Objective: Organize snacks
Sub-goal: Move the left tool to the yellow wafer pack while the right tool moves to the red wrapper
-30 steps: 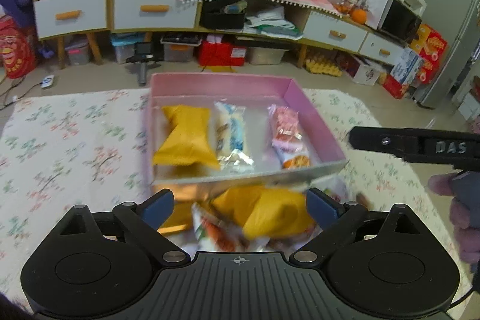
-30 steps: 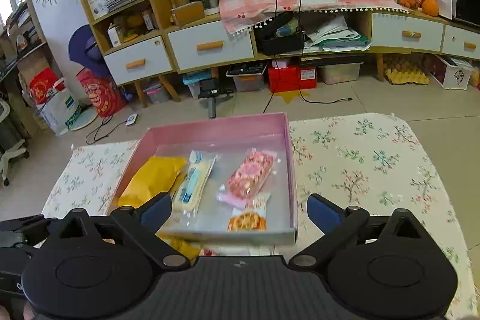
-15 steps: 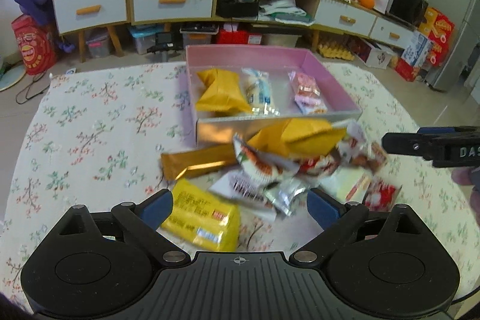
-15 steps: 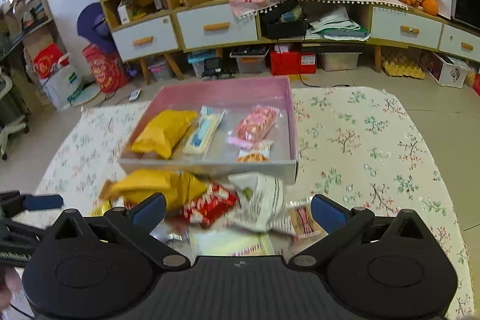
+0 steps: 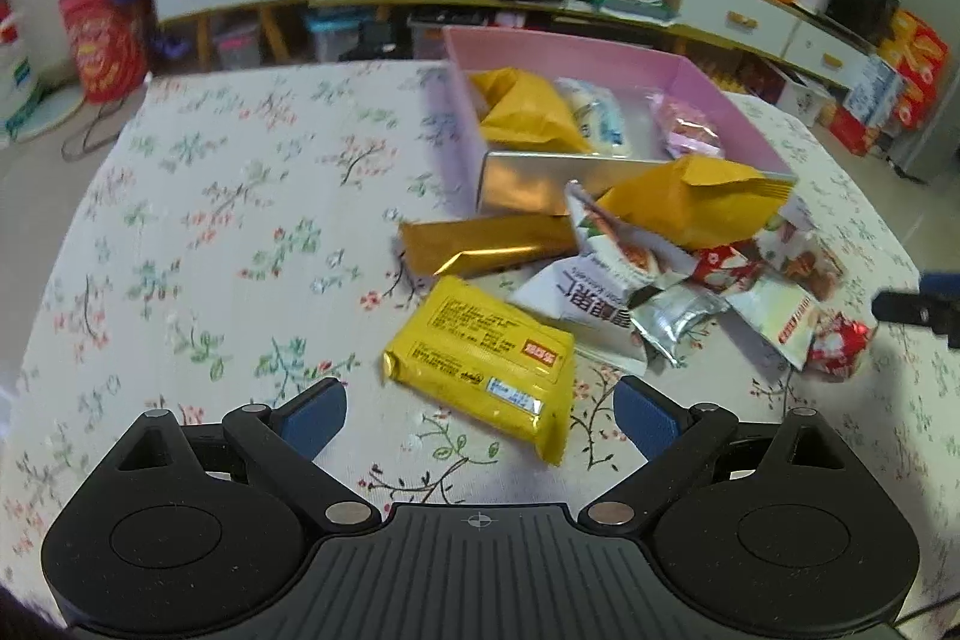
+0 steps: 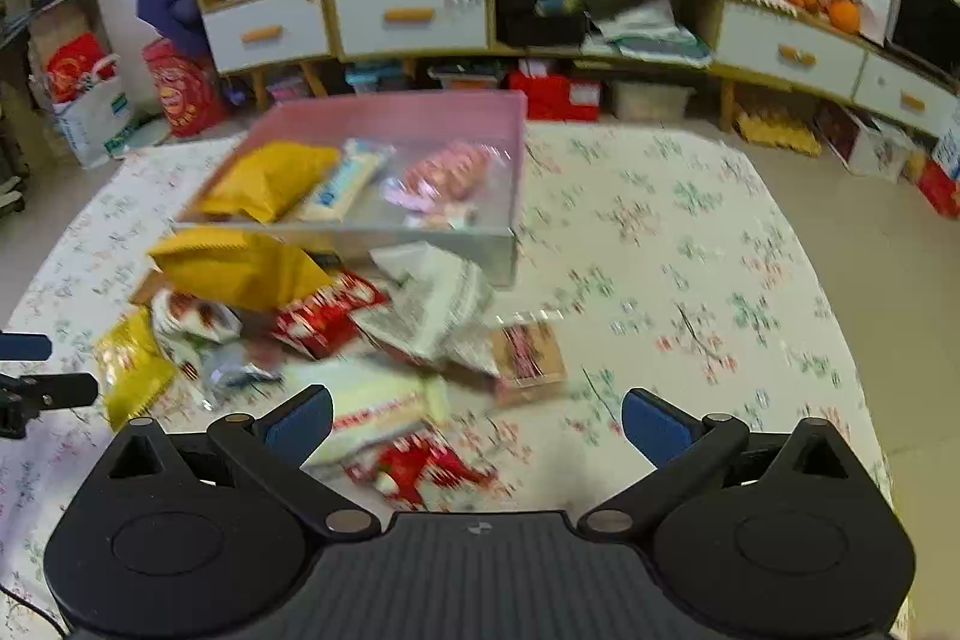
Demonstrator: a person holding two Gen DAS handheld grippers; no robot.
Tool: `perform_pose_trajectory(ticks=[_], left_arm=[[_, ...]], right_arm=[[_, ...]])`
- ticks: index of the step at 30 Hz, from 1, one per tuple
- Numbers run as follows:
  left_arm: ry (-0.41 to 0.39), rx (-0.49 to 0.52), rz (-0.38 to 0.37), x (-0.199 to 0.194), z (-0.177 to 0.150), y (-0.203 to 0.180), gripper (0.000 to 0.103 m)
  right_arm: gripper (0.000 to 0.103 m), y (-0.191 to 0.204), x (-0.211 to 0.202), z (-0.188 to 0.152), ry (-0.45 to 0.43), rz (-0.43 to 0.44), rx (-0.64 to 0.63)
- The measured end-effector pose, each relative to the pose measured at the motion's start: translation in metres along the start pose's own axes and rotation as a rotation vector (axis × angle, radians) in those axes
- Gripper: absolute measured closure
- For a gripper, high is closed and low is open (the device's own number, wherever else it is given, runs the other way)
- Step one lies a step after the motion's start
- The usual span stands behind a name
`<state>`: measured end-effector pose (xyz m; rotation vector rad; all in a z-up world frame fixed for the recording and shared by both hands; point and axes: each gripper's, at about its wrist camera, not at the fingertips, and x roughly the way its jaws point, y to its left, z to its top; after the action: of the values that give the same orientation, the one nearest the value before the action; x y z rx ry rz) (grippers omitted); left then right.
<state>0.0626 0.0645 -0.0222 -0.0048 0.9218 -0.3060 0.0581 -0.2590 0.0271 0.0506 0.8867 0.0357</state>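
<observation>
A pink box (image 5: pixel 600 55) (image 6: pixel 420 115) on the floral table holds a yellow bag (image 5: pixel 525 109), a white-blue pack (image 5: pixel 597 118) and a pink pack (image 5: pixel 690 130). In front of it lies a heap of loose snacks: an orange bag (image 5: pixel 690 202) (image 6: pixel 234 268), a gold bar (image 5: pixel 486 241), a yellow pack (image 5: pixel 480 364) (image 6: pixel 129 364), a white bag (image 5: pixel 582 307), red packs (image 6: pixel 327 316). My left gripper (image 5: pixel 480 415) is open and empty, just short of the yellow pack. My right gripper (image 6: pixel 477 421) is open and empty above a red pack (image 6: pixel 420 466).
The floral tablecloth (image 5: pixel 210 220) covers the table, bare to the left of the heap and to the right (image 6: pixel 690 250) of the box. Cabinets with drawers (image 6: pixel 408 16) and floor clutter stand behind the table. The other gripper's finger shows at the right edge (image 5: pixel 918 307).
Both grippers have pulled back and up from the pink box. The heap of loose snacks in front of the box has come into view. Both stay open and empty.
</observation>
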Motion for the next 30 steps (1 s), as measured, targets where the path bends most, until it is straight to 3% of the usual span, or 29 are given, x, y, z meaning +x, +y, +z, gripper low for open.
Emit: perform_pose_trajectory(ticks=[7,14,18,30], left_arm=[[0.006,-0.131,0.024,0.012,0.008,0.001,0.006],[0.025,-0.228,0.105,0.036,0.015,-0.002,0.008],[0.056,-0.199,0.126,0.046,0.012,-0.005,0.008],[0.101,0.015,0.123,0.027,-0.01,0.01,0.015]], right_arm=[[0.024,0.0,0.007,-0.004,0.05,-0.013,0.005],[0.024,0.013,0.017,-0.007,0.098,-0.005,-0.04],[0.024,0.016,0.023,-0.01,0.115,-0.001,-0.052],[0.024,0.015,0.033,-0.017,0.16,-0.01,-0.096]])
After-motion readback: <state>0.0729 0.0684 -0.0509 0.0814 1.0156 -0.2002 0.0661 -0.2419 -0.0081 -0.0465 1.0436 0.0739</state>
